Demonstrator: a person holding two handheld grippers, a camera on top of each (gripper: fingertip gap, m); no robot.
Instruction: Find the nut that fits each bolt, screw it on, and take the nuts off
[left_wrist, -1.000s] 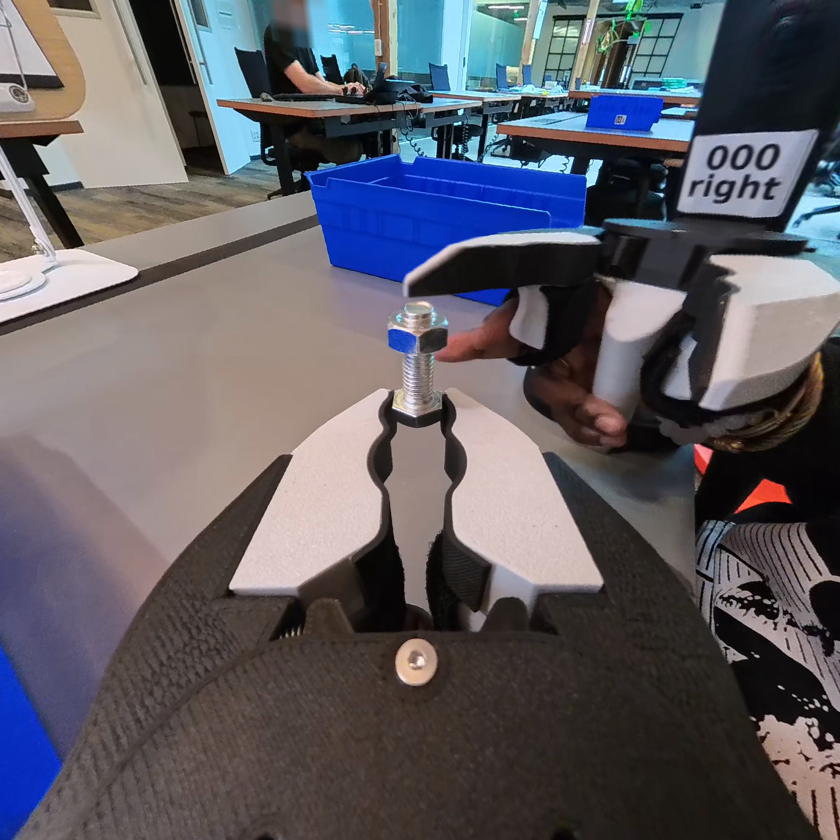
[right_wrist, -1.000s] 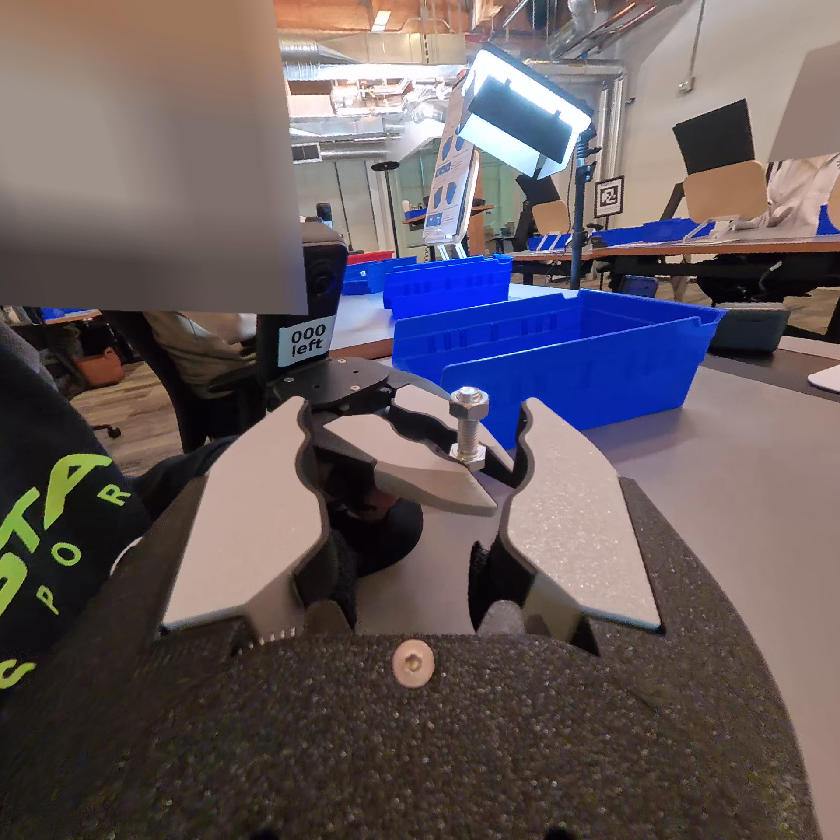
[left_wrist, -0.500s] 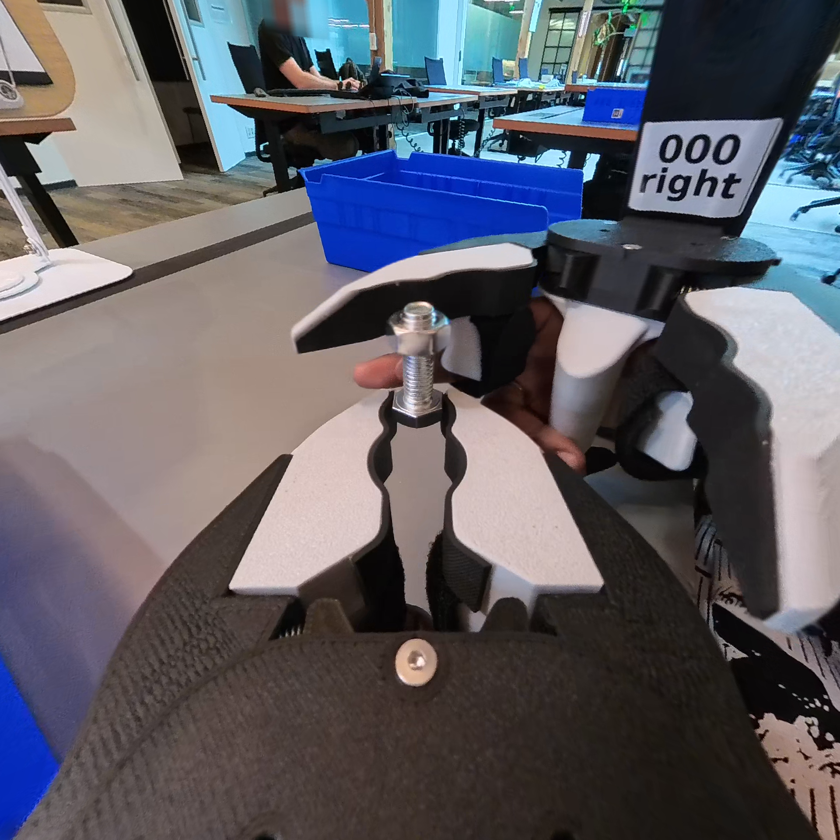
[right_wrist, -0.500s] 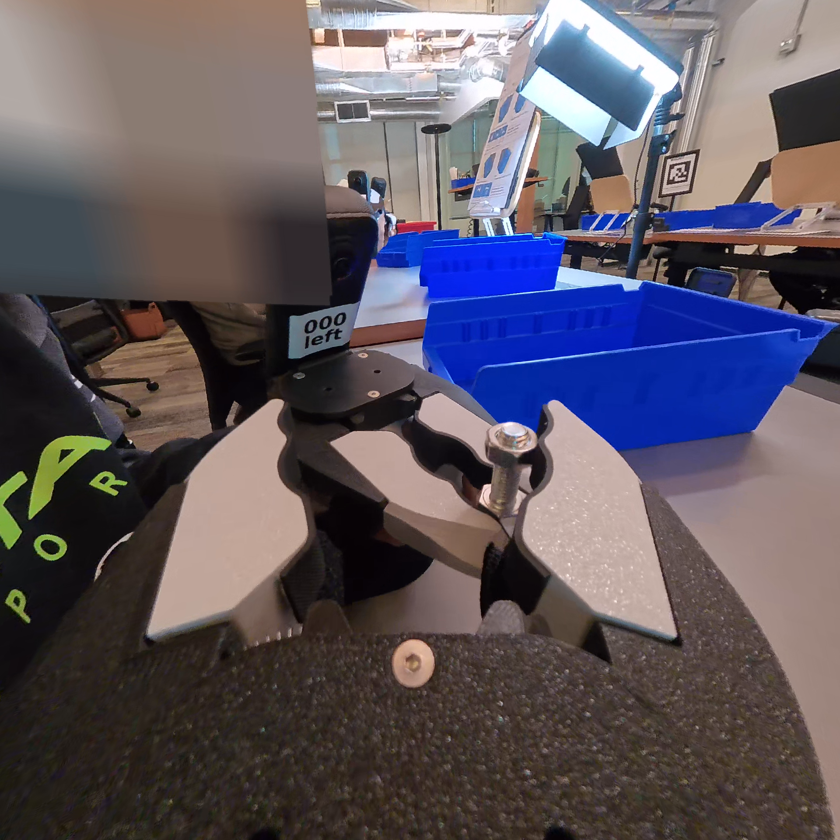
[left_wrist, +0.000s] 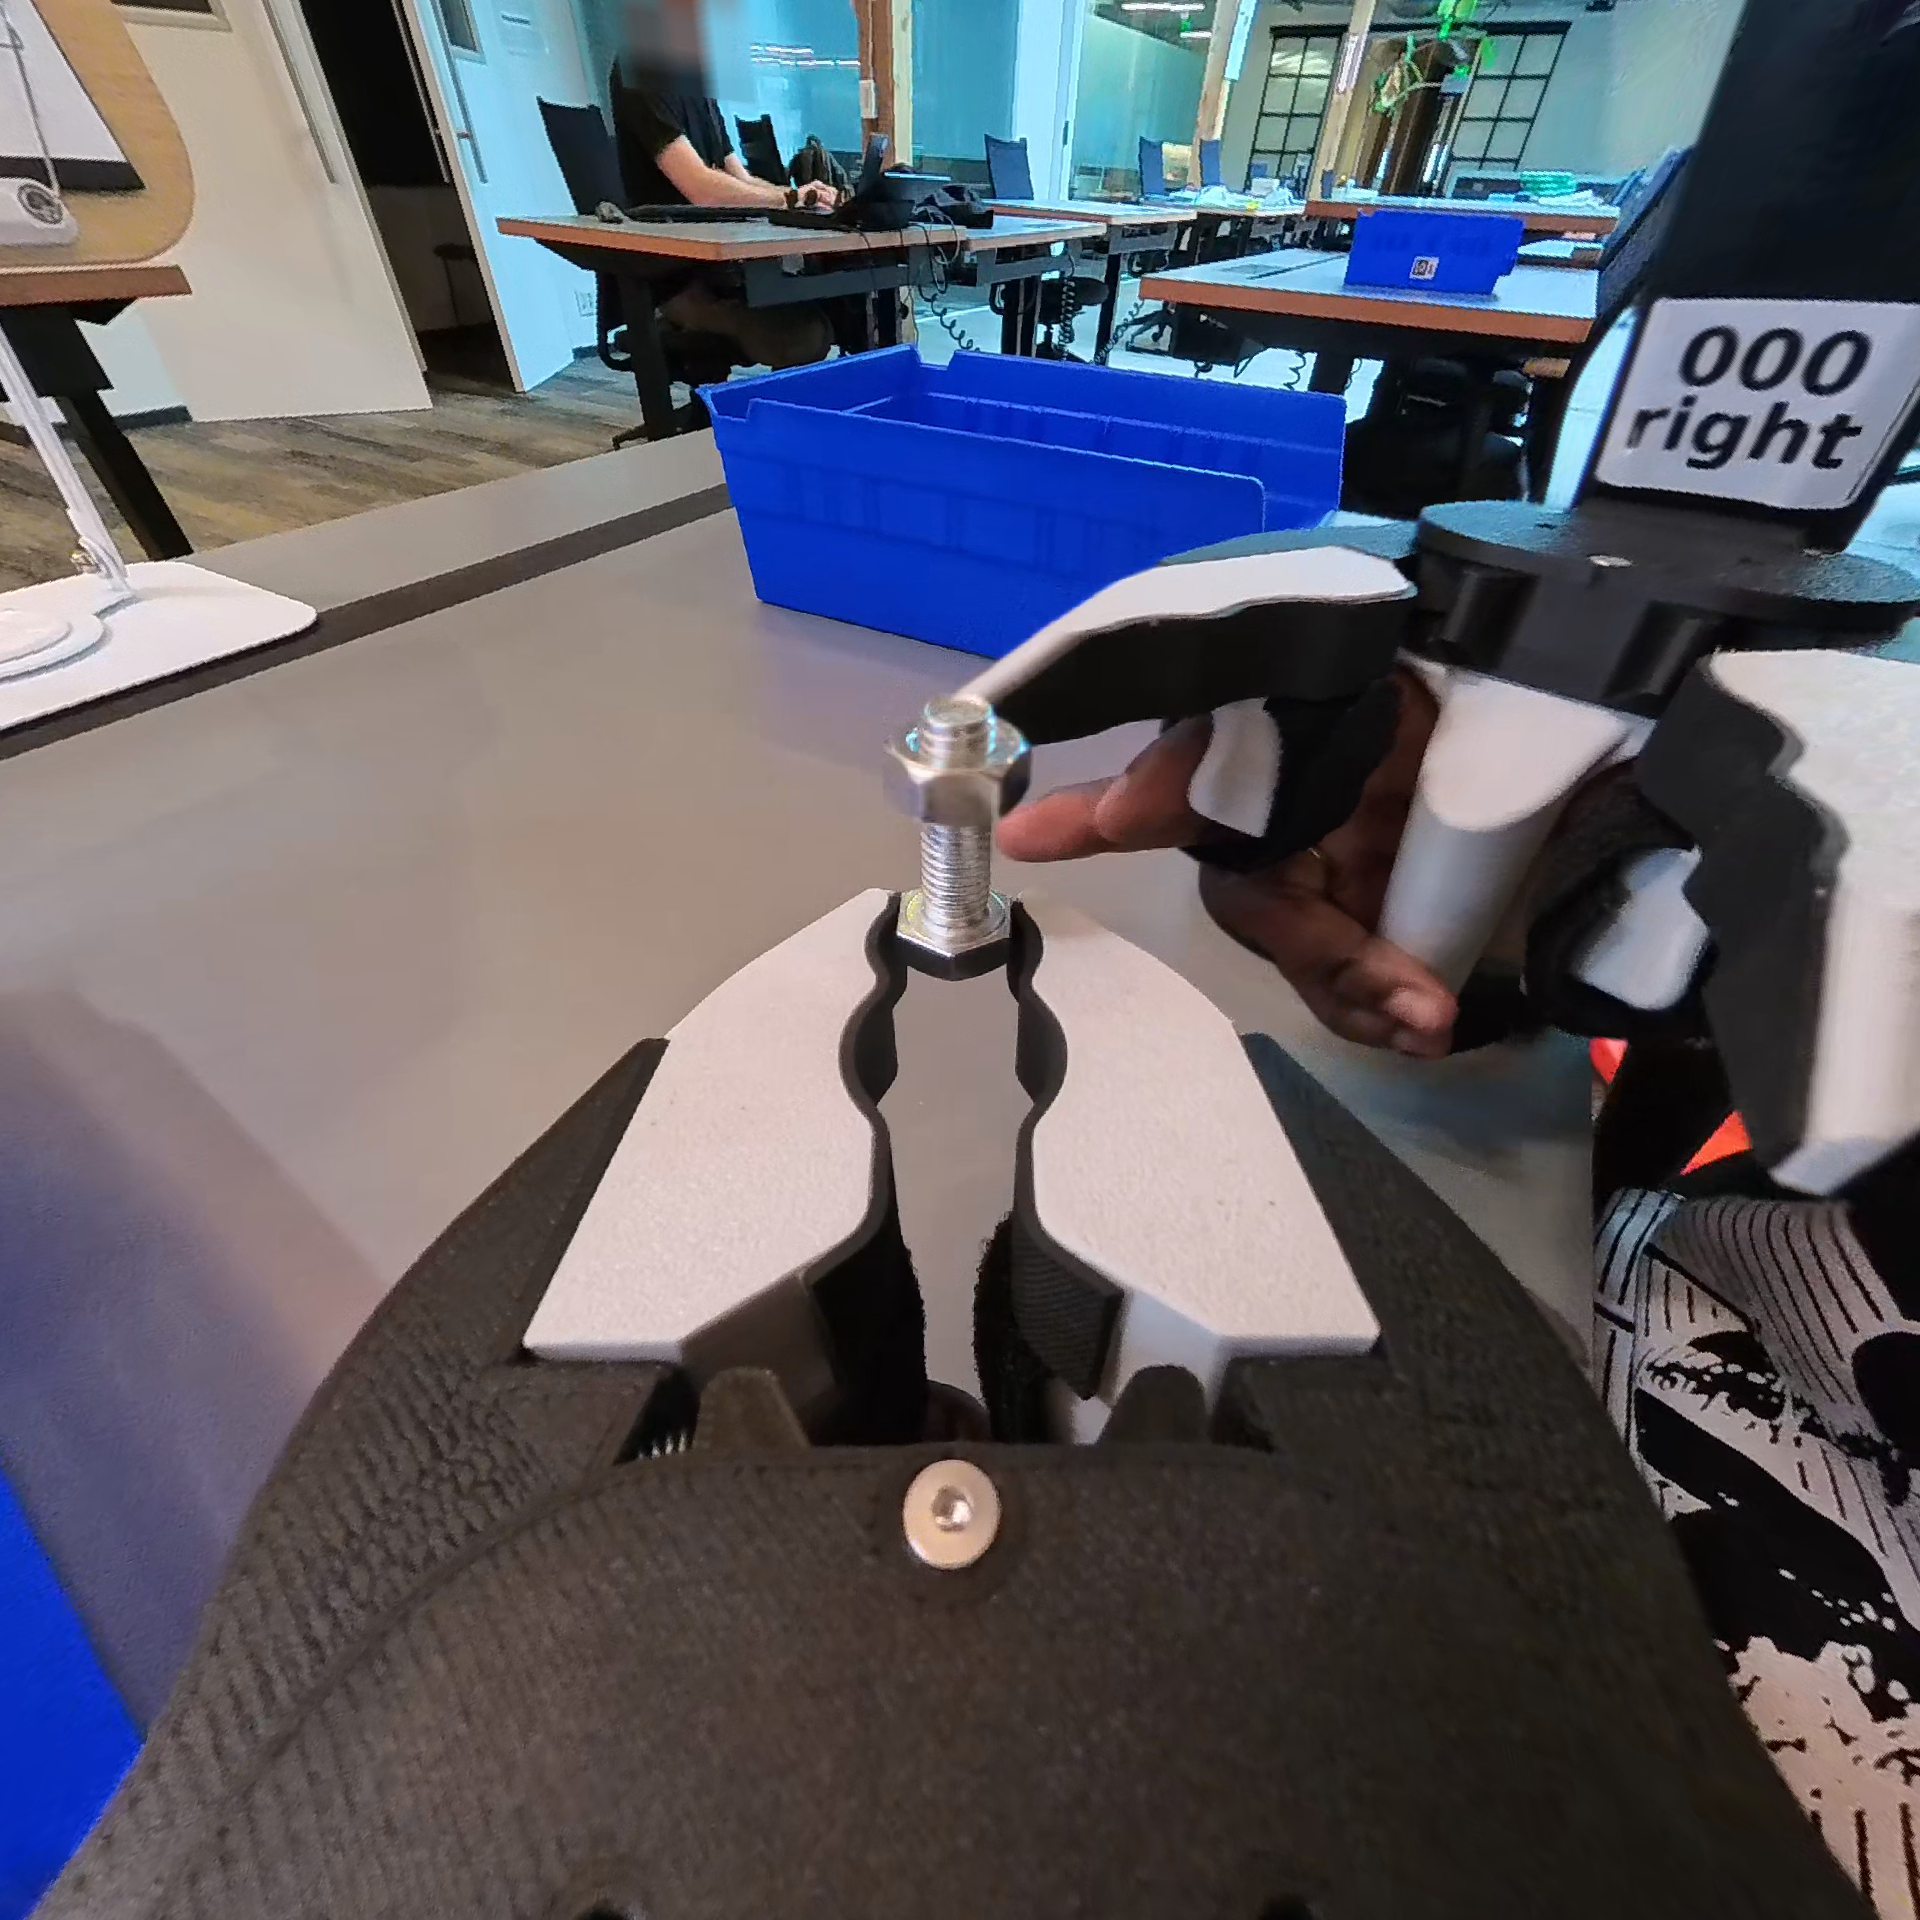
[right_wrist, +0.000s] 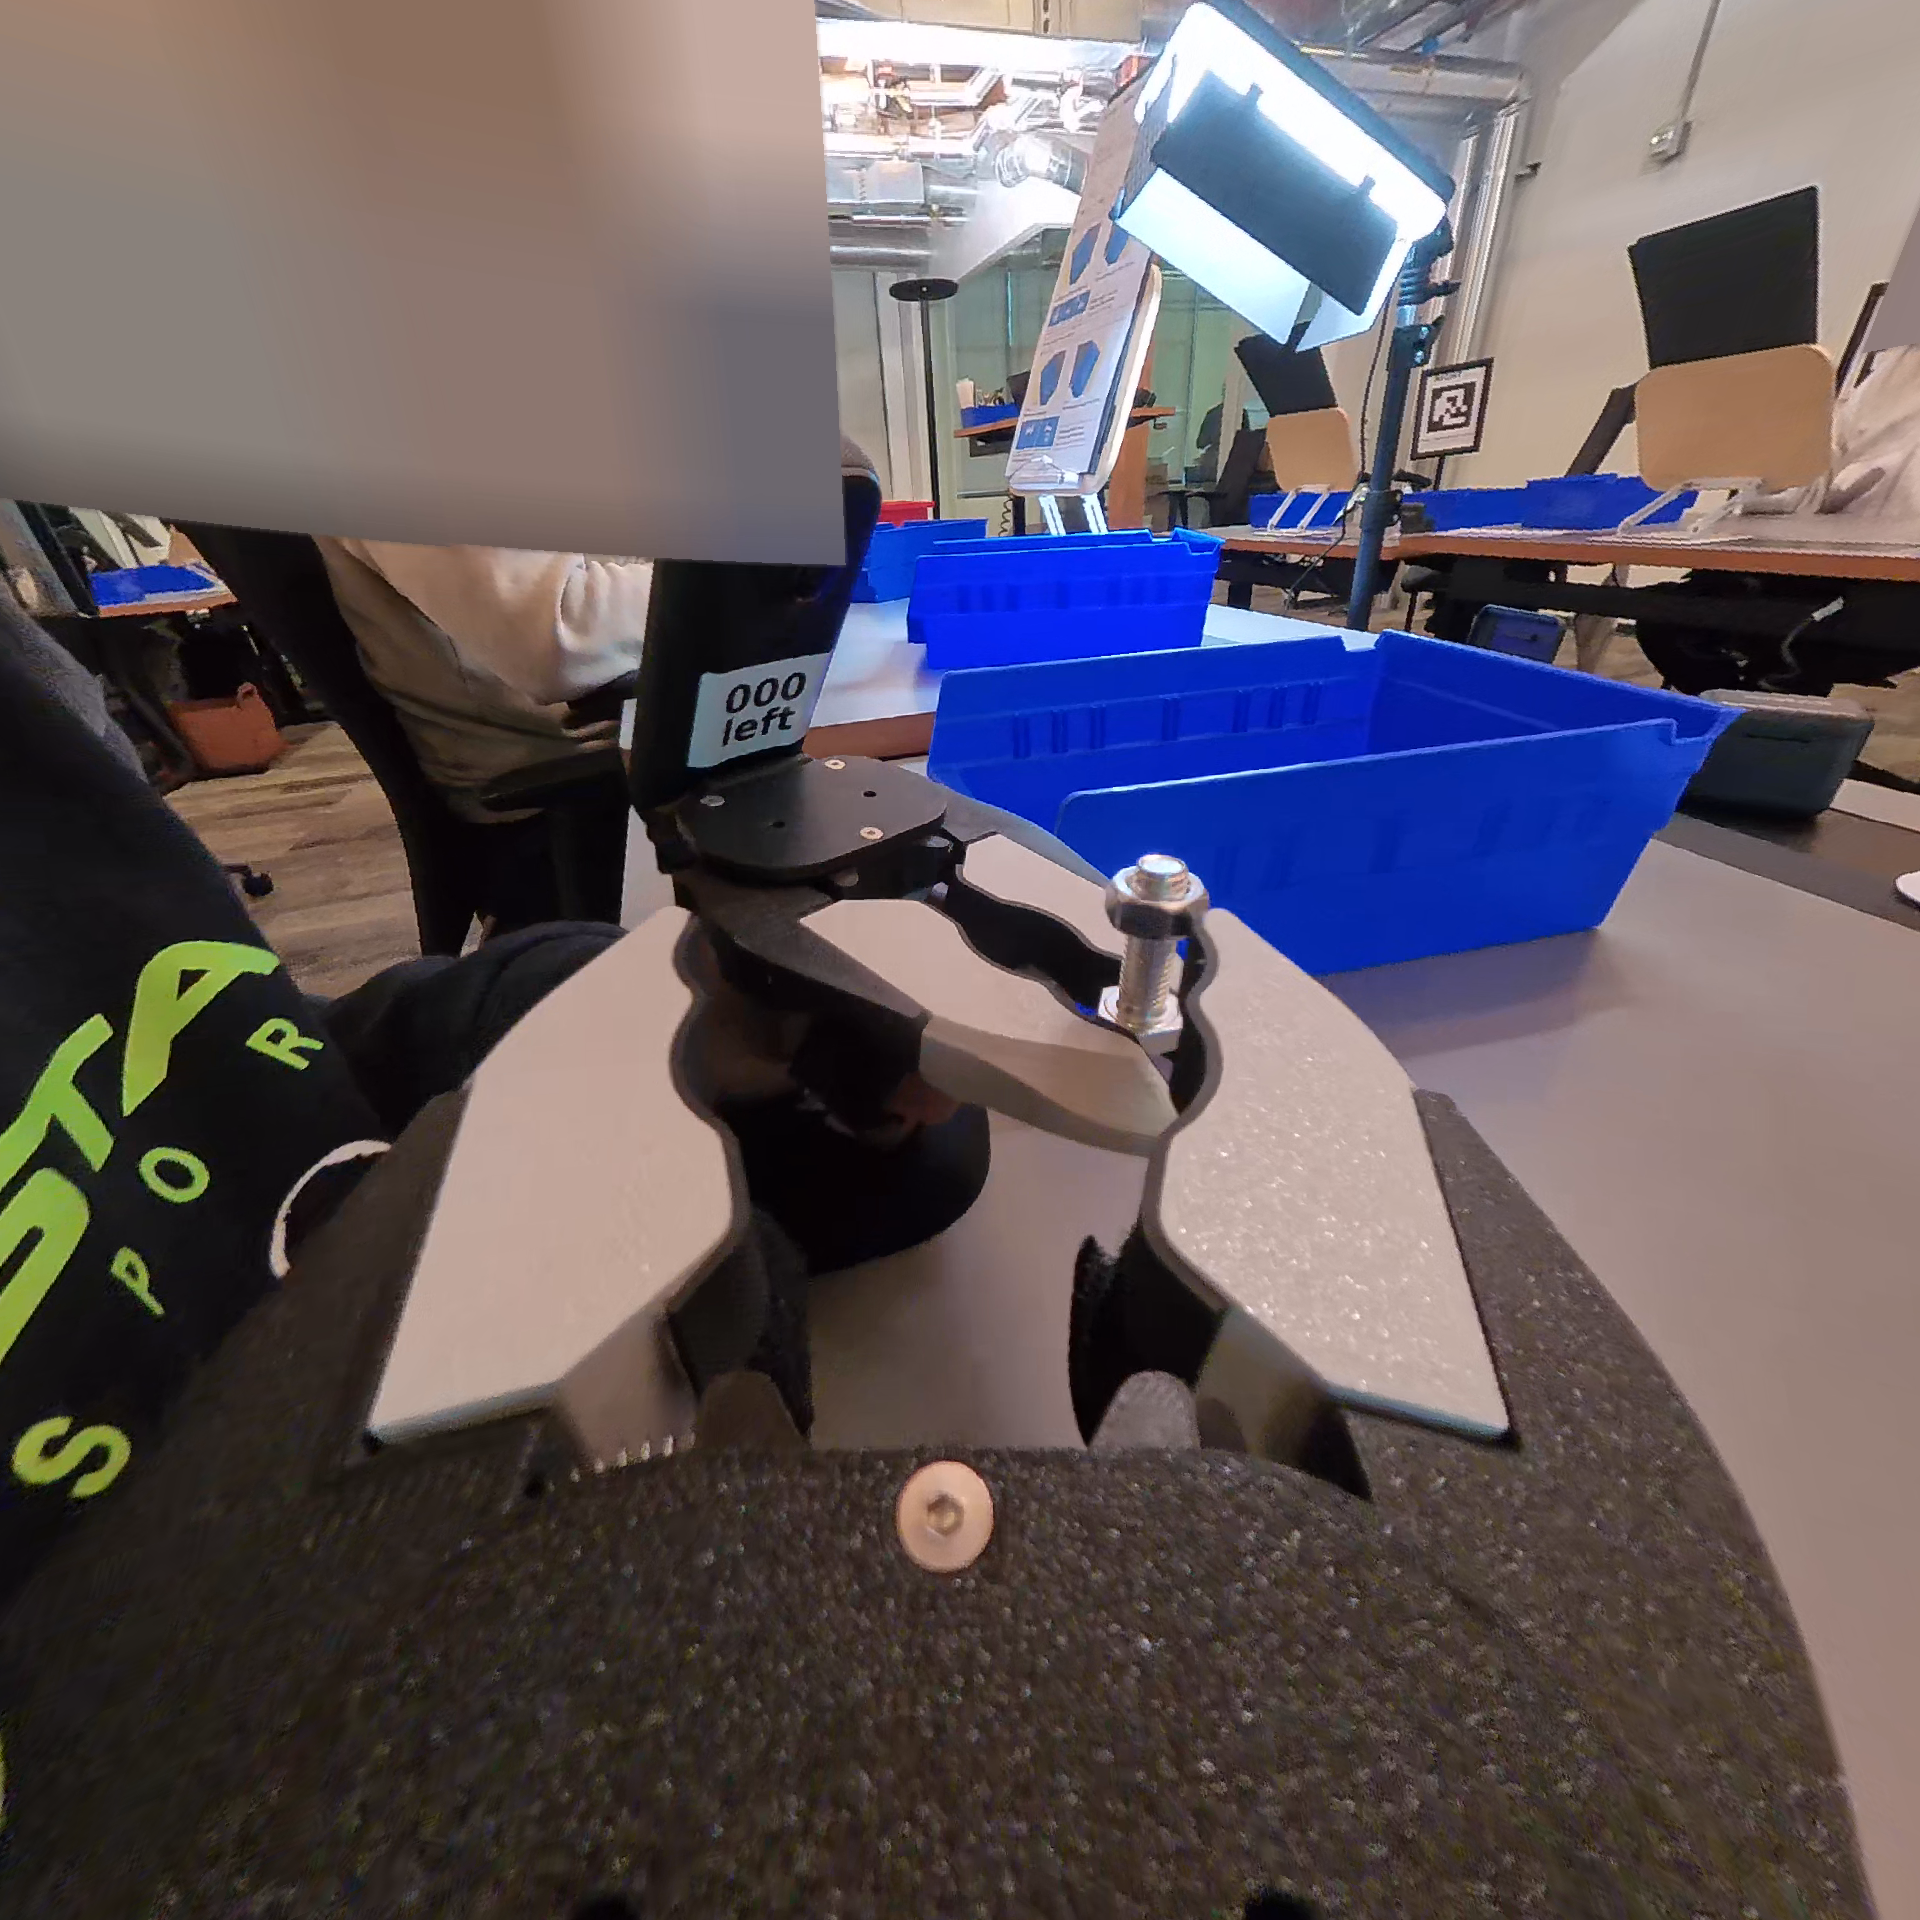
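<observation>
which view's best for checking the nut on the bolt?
Left wrist view. The nut sits dead ahead near the top of the upright bolt, with bare thread showing below it. The right wrist view shows the nut off to one side, against the blue bin.

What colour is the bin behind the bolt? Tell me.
Blue bin; the left wrist view shows it best.

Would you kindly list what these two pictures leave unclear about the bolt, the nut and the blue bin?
- Bolt head: left wrist view, sunk between the left gripper fingers.
- Nut and right gripper: right wrist view, contact with the right-hand finger unclear; that finger overlaps the bolt.
- Blue bin contents: both views, hidden by its walls.
- Loose nuts: none in view.
</observation>
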